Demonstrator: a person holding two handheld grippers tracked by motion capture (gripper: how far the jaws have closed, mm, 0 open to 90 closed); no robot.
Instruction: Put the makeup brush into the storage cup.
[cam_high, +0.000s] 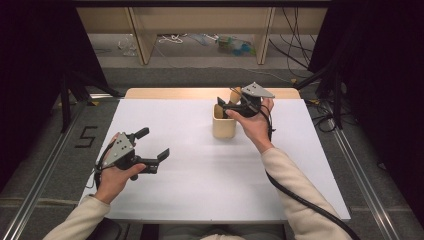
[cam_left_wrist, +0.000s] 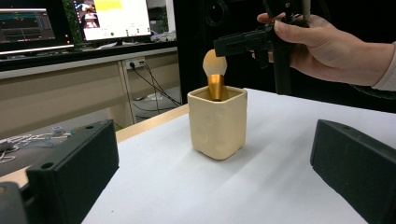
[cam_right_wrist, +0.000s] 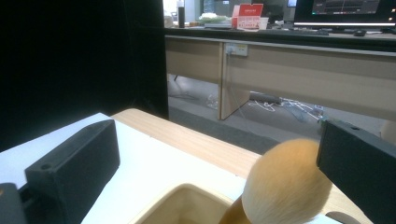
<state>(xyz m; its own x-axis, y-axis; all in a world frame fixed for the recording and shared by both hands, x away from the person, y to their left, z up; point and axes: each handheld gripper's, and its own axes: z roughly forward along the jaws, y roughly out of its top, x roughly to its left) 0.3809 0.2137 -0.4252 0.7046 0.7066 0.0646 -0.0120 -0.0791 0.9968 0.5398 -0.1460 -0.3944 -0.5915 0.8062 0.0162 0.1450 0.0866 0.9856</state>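
Fingers of right gripper (cam_high: 224, 106) spread above cream square ceramic cup (cam_high: 223, 123), fluffy tan gold-ferruled brush (cam_left_wrist: 215, 73) standing inside; left gripper (cam_high: 153, 145) at 8 o'clock, fingers spread, empty.

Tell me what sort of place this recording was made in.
Probably an office or lab set up for recording: a white table screened by black curtains, computer monitors on desks behind, and loose cables on the floor.

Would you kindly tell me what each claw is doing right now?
Left claw: open, holding nothing.
Right claw: open over the cup, beside the brush.
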